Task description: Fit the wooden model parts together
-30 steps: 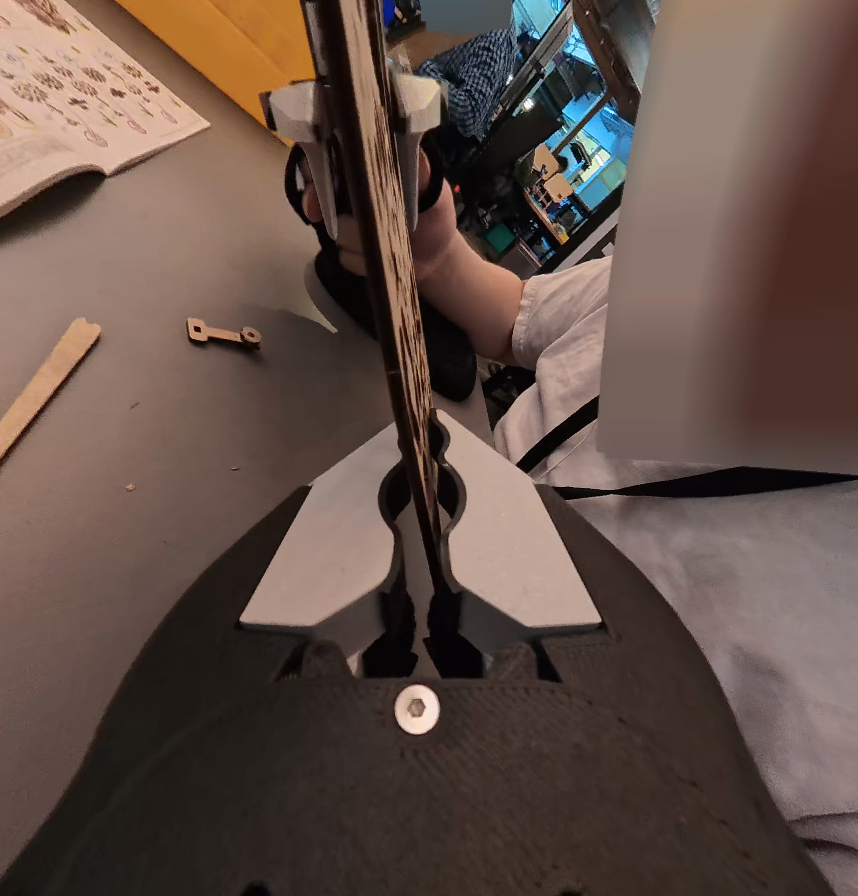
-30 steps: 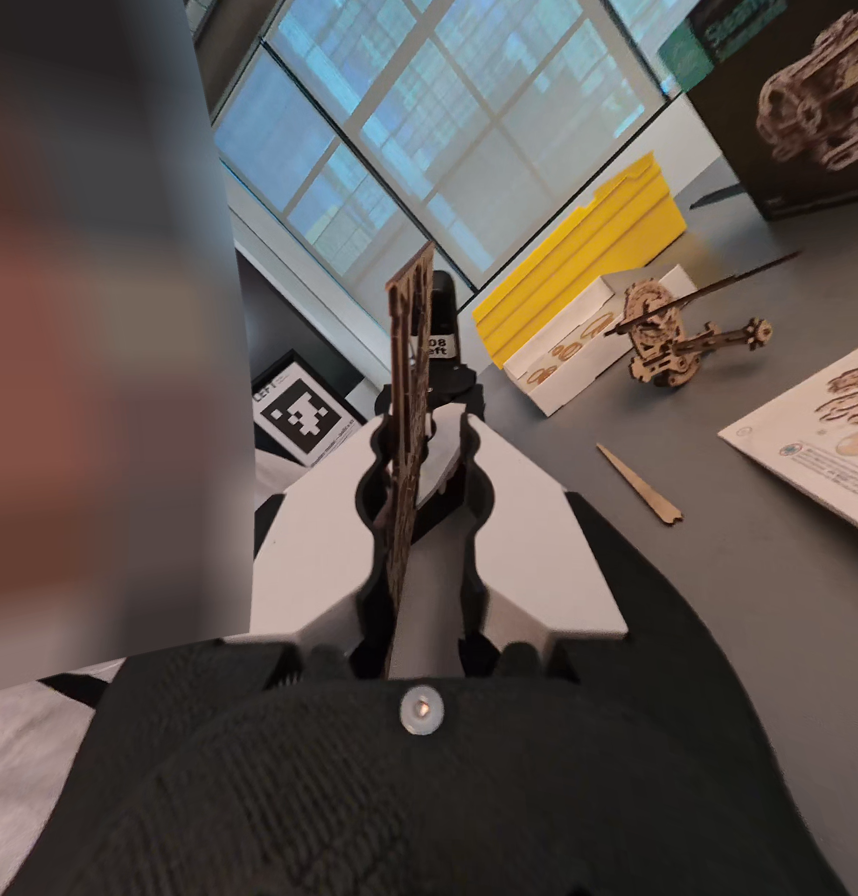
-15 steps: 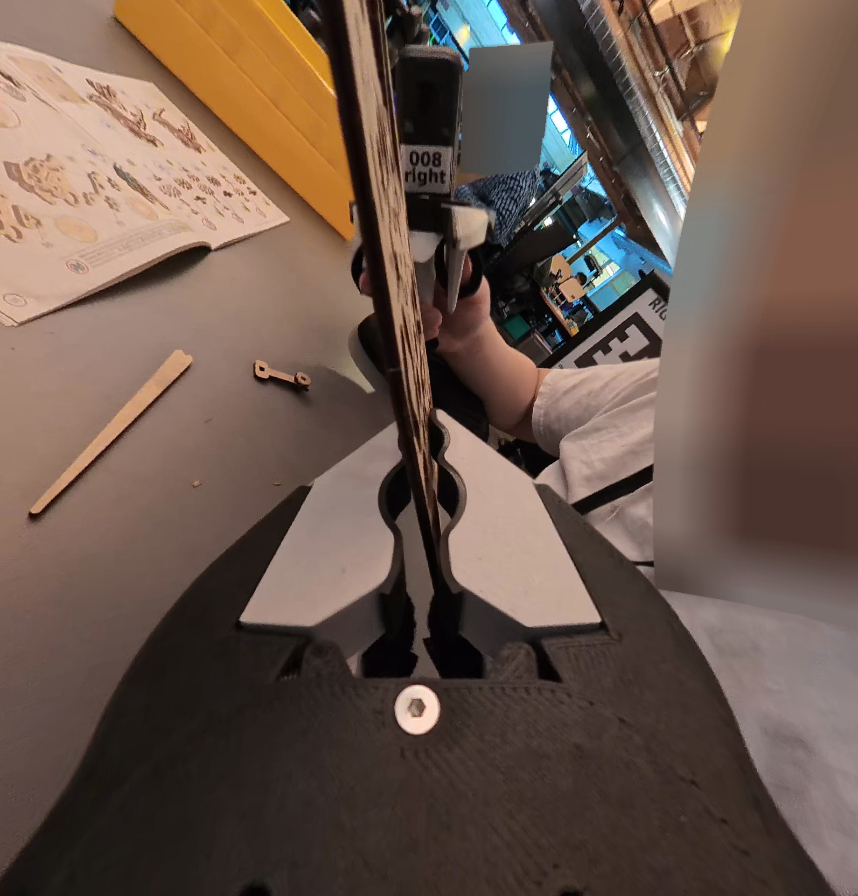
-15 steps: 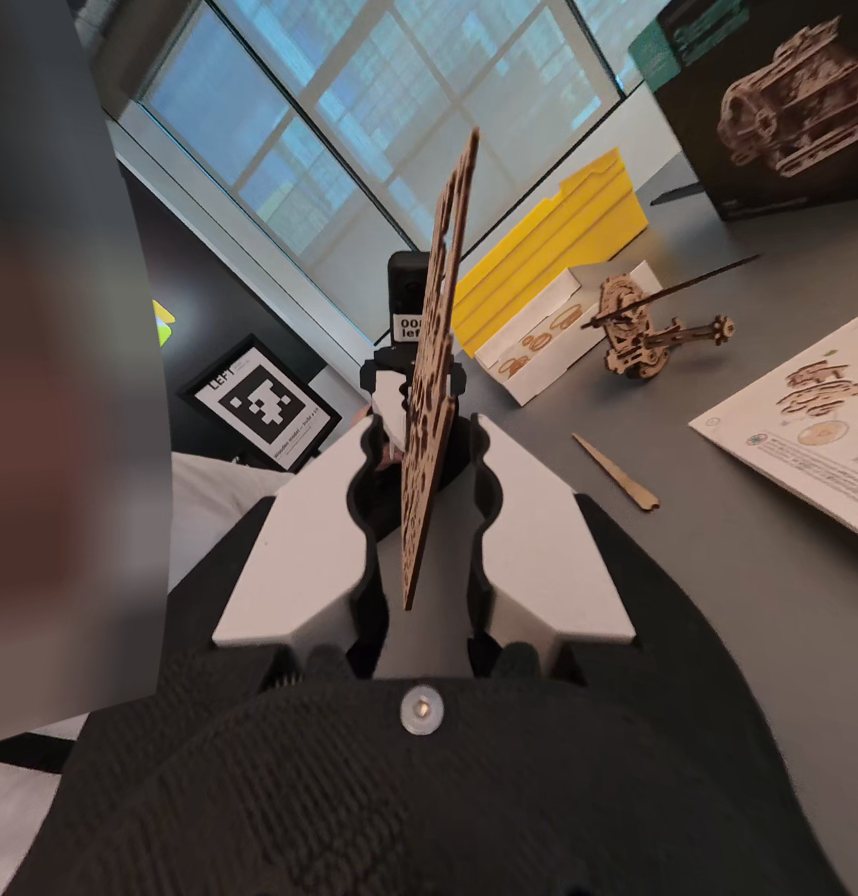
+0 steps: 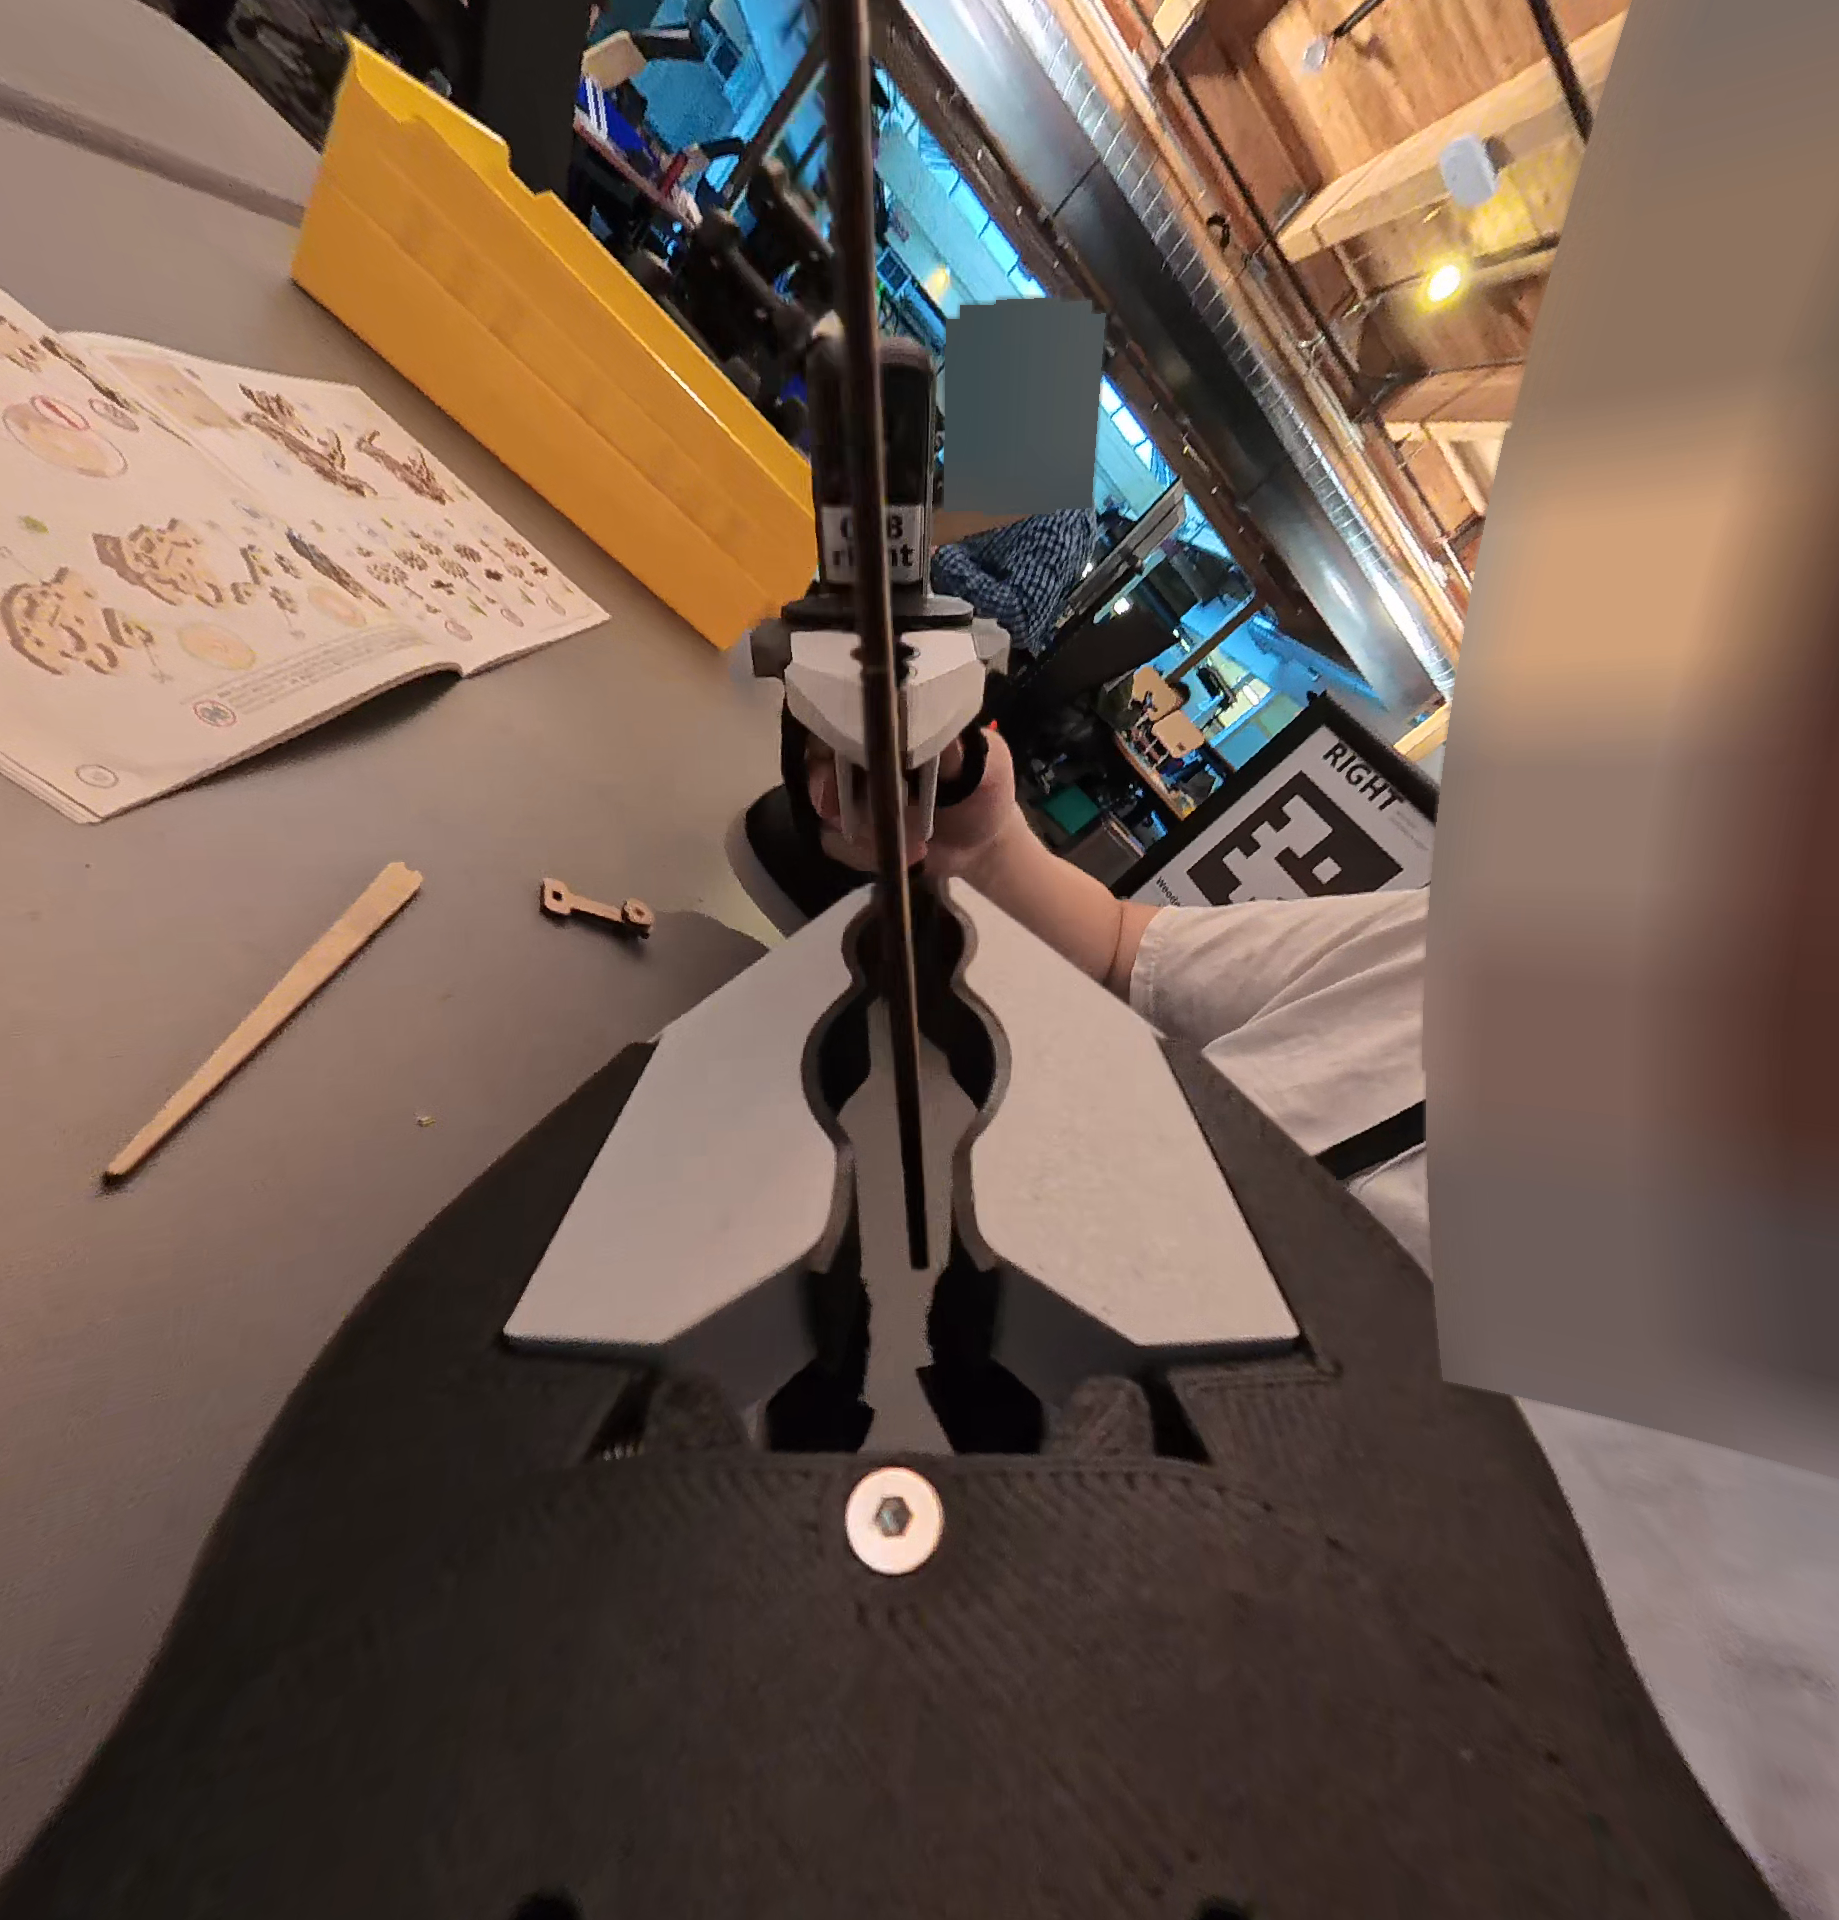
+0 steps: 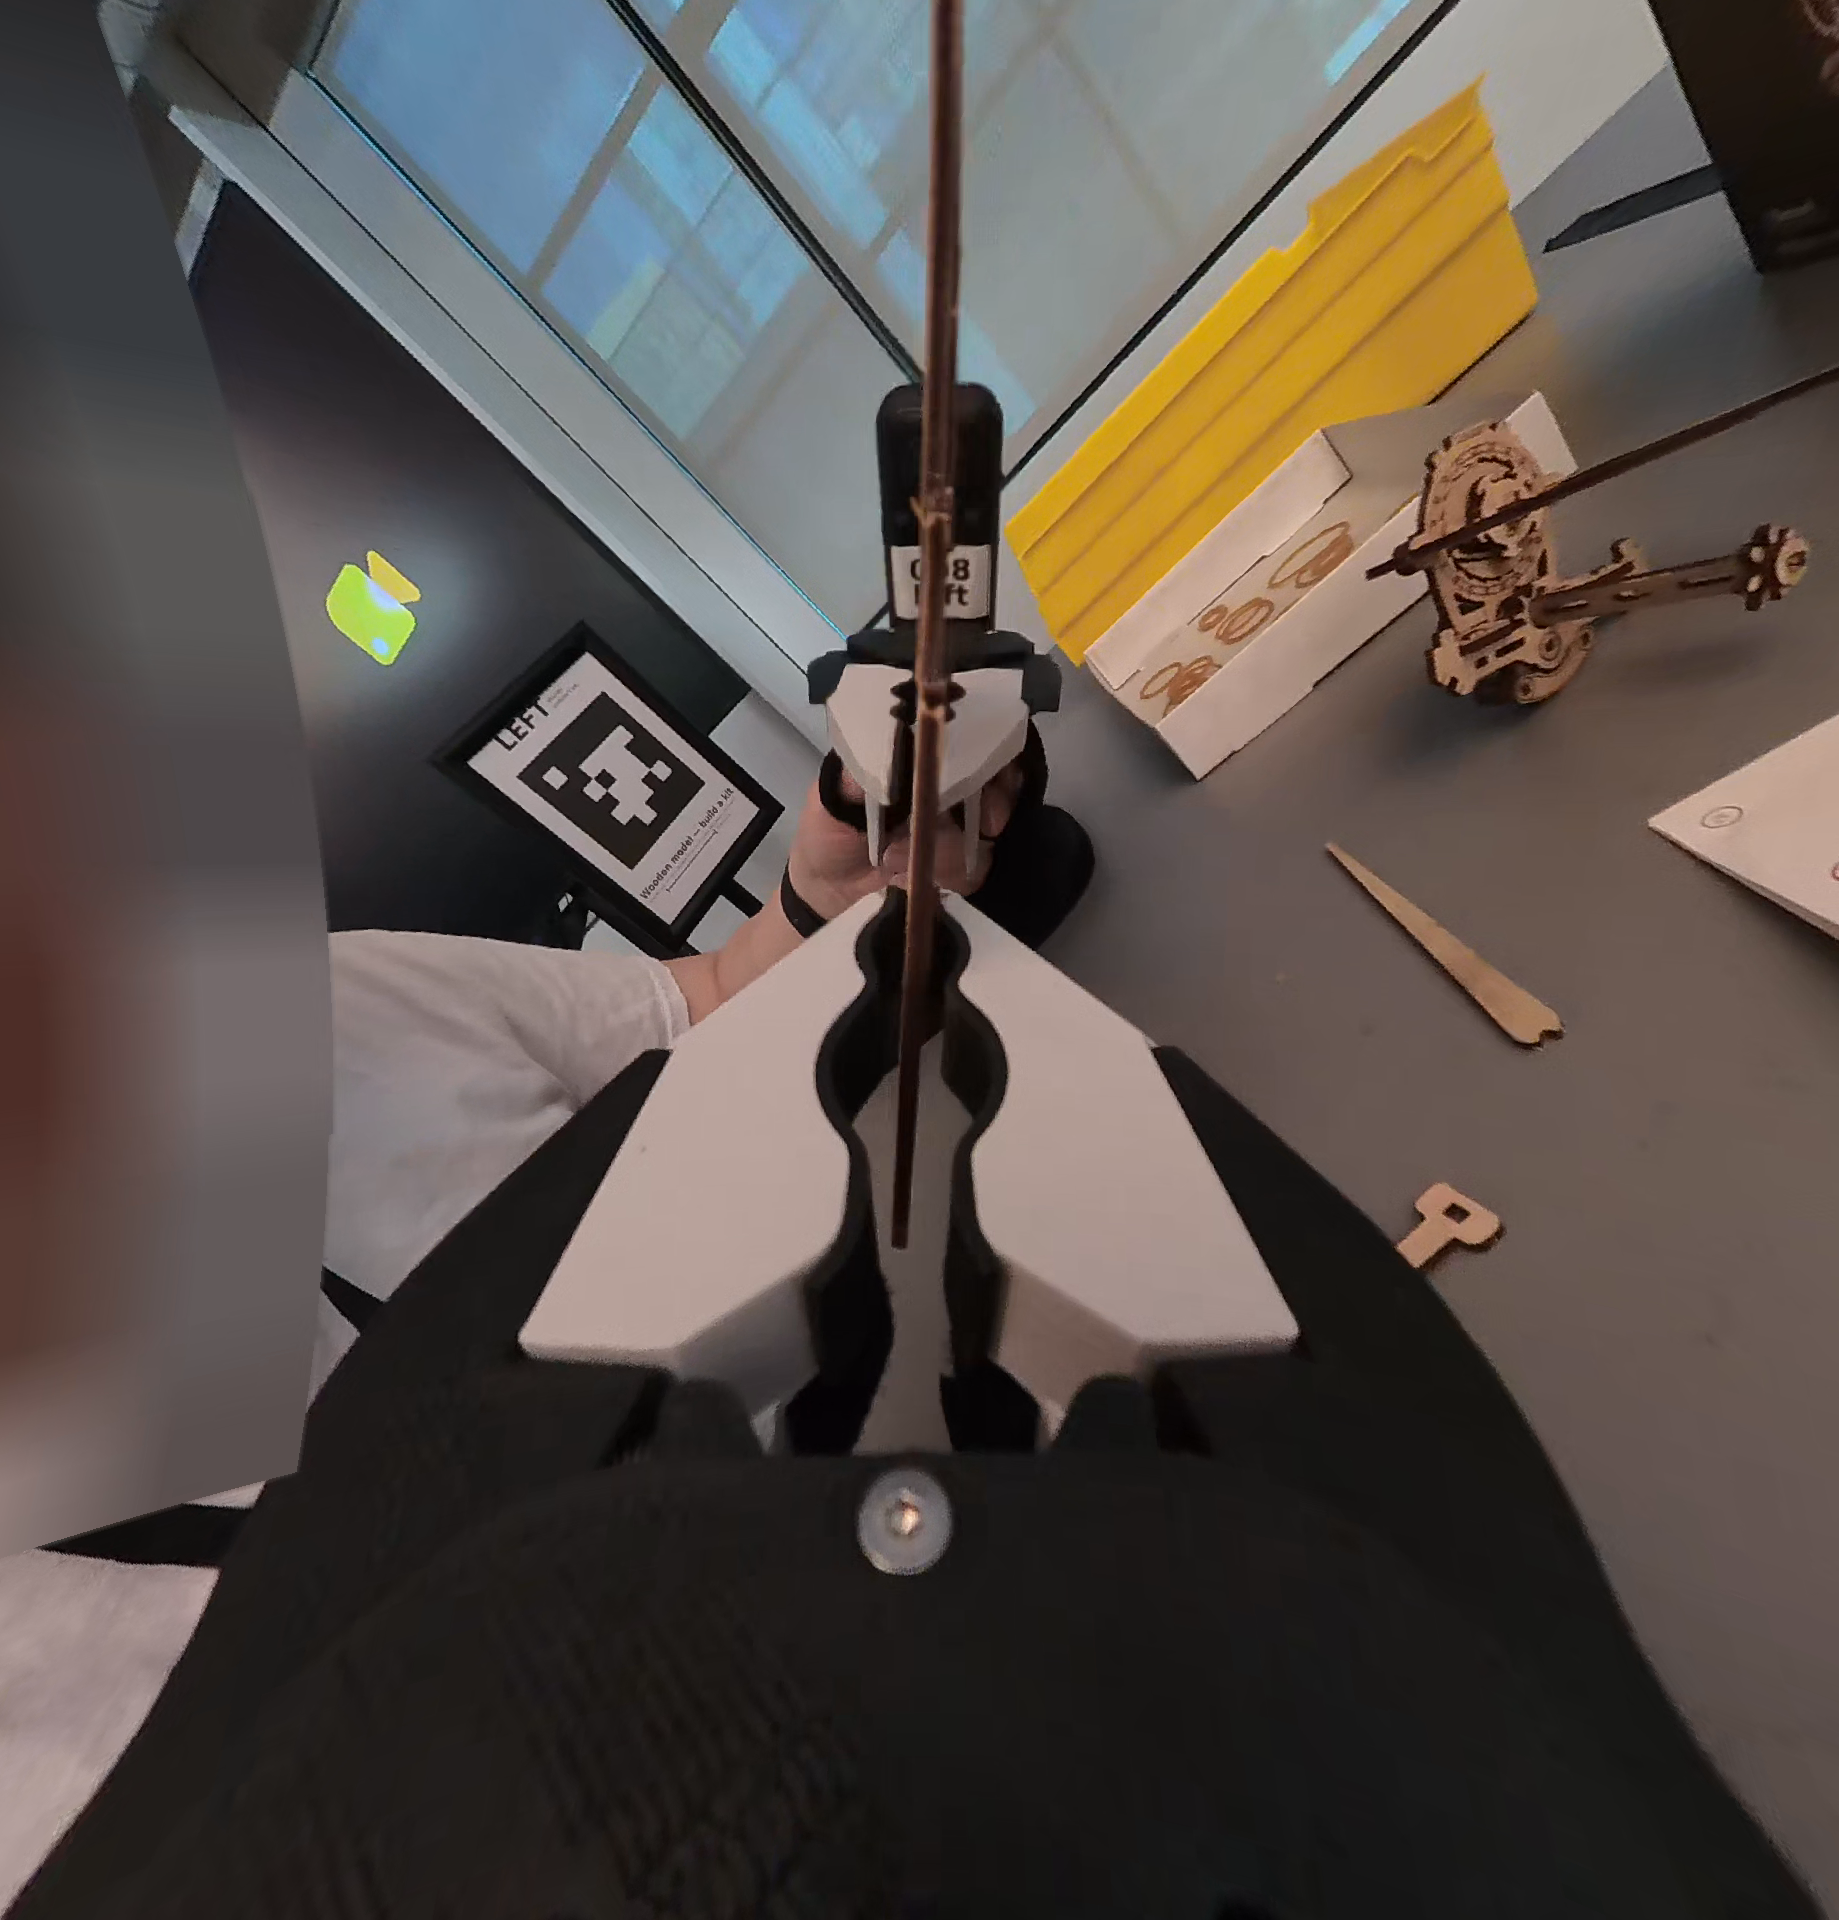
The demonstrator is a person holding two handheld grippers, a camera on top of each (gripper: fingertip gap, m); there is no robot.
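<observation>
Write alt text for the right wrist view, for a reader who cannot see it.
A thin wooden sheet, seen edge-on, stands between the fingers of the right hand-held gripper and the left hand-held gripper opposite. On the grey table lie a part-built wooden model, a wooden stick and a small wooden piece.

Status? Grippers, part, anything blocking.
Left gripper and right gripper both look shut on the wooden sheet, facing each other. Sheet edge-on, off the table, mated to nothing. Nothing in the way; wooden stick lies aside.
</observation>
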